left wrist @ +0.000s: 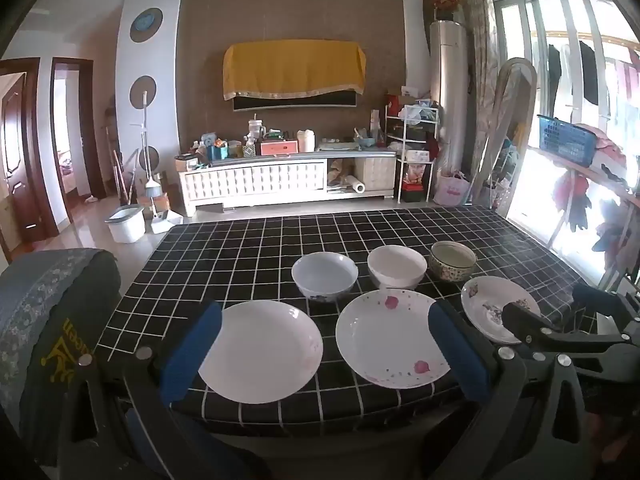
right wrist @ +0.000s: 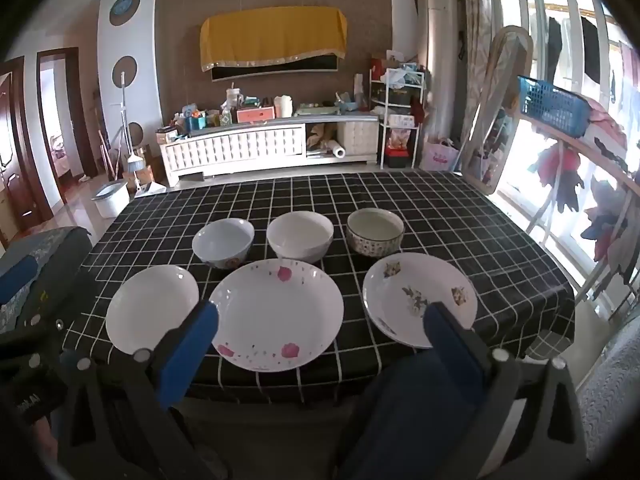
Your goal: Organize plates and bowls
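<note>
Three plates lie in a front row on the black checked table (left wrist: 240,248): a plain white plate (left wrist: 260,350) (right wrist: 152,308), a pink-flowered plate (left wrist: 390,338) (right wrist: 277,314) and a cat-print plate (left wrist: 496,308) (right wrist: 420,298). Behind them stand a pale blue bowl (left wrist: 325,276) (right wrist: 223,242), a white bowl (left wrist: 397,267) (right wrist: 300,236) and a patterned bowl (left wrist: 453,261) (right wrist: 375,232). My left gripper (left wrist: 324,316) is open and empty, held above the front edge between the white and pink plates. My right gripper (right wrist: 322,316) is open and empty over the pink and cat plates; it also shows in the left wrist view (left wrist: 560,320).
A cushioned chair back (left wrist: 44,320) stands at the table's left. A drying rack with a blue basket (right wrist: 554,106) and hanging clothes is at the right by the window. A TV cabinet (left wrist: 280,180) lines the far wall.
</note>
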